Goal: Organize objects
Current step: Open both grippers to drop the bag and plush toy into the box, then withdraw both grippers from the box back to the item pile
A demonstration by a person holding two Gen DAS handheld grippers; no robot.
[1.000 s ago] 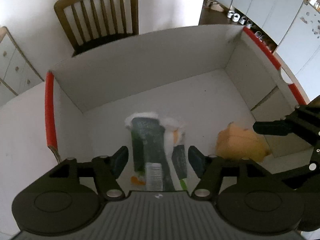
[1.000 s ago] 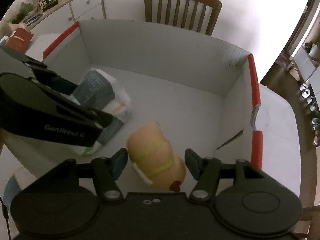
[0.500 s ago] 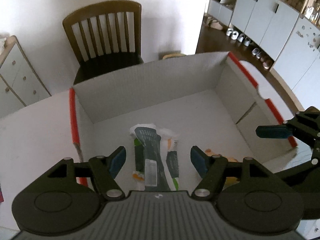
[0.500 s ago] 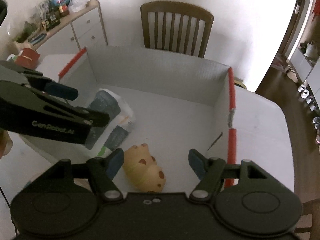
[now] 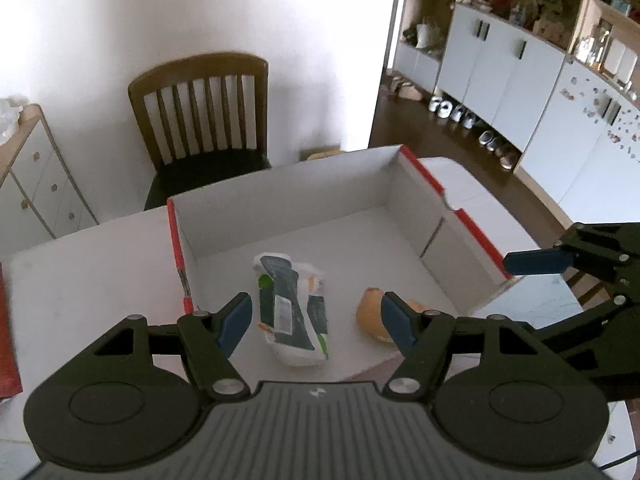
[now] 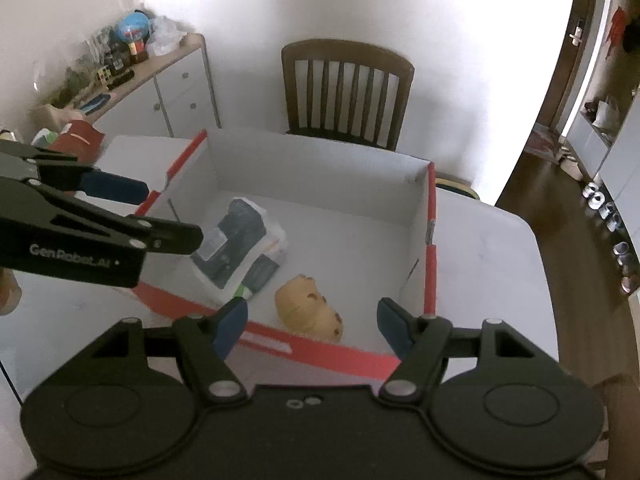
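Both my grippers, left [image 5: 316, 318] and right [image 6: 310, 320], hang spread and empty above the box [image 6: 430, 240], where the packet [image 5: 292, 308] and toy [image 6: 310, 312] lie apart. I judge both placed, so I'd lift clear without clipping the rim.

Packet [image 5: 291, 309] and plush toy [image 5: 370, 314] lie inside box [image 5: 280, 196].

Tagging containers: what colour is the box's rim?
Red rim on a white box; clearest in the right wrist view.
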